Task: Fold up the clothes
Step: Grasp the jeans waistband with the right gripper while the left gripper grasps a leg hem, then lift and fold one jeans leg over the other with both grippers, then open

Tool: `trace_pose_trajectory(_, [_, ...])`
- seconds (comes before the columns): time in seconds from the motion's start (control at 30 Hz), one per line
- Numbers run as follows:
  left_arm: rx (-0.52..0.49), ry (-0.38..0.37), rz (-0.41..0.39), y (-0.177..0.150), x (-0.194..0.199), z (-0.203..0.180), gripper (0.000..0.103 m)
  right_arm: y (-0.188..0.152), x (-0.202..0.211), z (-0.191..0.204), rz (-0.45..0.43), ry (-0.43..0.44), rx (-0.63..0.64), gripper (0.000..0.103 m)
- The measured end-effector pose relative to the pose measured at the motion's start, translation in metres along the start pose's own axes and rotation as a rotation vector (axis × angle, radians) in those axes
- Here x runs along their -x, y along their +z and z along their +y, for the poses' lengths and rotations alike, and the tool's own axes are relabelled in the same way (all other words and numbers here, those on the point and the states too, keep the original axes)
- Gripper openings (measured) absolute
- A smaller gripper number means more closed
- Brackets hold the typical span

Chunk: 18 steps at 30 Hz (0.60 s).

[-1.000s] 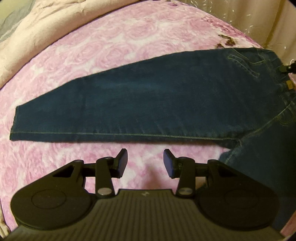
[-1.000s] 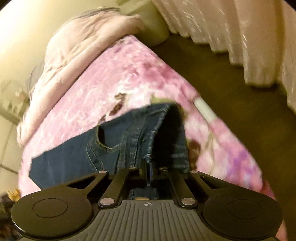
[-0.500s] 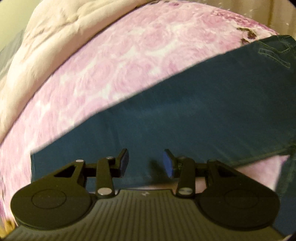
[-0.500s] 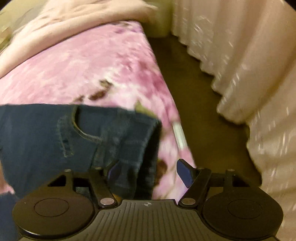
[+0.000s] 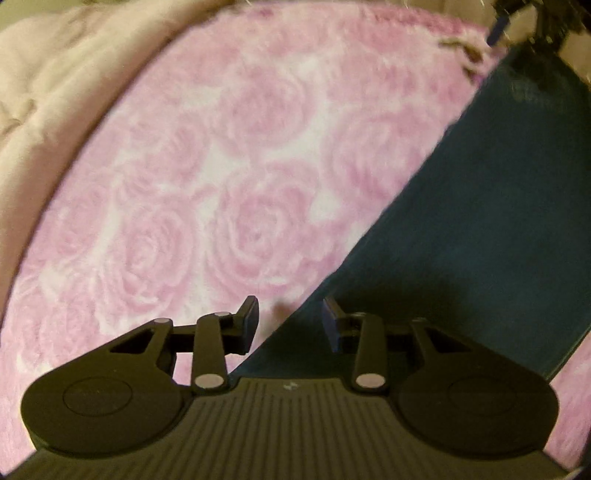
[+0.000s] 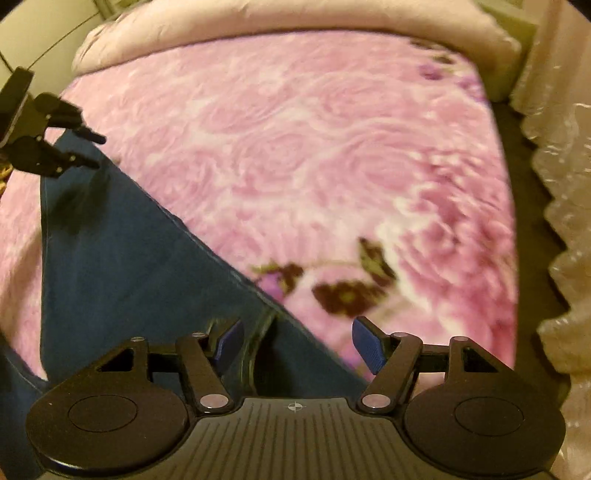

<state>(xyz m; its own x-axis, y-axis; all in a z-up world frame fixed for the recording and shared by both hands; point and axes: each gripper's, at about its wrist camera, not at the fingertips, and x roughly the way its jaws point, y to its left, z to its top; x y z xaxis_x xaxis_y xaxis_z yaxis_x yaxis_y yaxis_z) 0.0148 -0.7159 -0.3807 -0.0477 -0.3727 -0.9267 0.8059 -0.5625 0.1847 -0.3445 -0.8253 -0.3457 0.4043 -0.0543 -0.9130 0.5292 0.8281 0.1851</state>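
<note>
A pink blanket (image 5: 229,177) printed with large roses is spread across the bed and fills most of both views. A pale quilt (image 6: 280,22) is bunched along its far edge, and a cream curtain (image 6: 554,229) is seen hanging down the right side of the right wrist view, with a strip of dark floor (image 6: 524,206) between it and the bed.

The jeans (image 5: 480,236) are laid flat on the blanket as one long dark blue band. In the left wrist view this band runs from the lower centre up to the upper right; in the right wrist view it runs from the lower centre up to the upper left.

The left gripper (image 5: 290,323) is held just over the near end of the jeans with its jaws apart, the edge of the cloth lying between them, and nothing is gripped. The right gripper (image 6: 297,345) is held over the other end with its jaws wide apart, and nothing is gripped there either.
</note>
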Motion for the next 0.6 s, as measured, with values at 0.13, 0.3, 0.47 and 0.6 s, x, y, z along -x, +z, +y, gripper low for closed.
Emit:
trace_pose_trajectory(0.13, [-0.040, -0.046, 0.090, -0.013, -0.025, 0.007, 0.033, 0.010, -0.028, -0.010, 0.085, 0.070, -0.016, 0.069])
trace_pose_trajectory(0.3, [-0.104, -0.021, 0.083, -0.019, -0.023, 0.000, 0.009, 0.009, -0.032, -0.005, 0.114, 0.094, 0.018, 0.013])
trace_pose_trajectory(0.47, [-0.201, 0.132, 0.050, -0.029, -0.002, -0.029, 0.004, 0.003, -0.019, 0.027, 0.080, -0.032, 0.102, 0.008])
trace_pose_trajectory(0.6, [-0.134, 0.258, -0.032, -0.045, 0.046, -0.053, 0.004, -0.016, 0.015, 0.075, -0.041, -0.238, 0.159, 0.008])
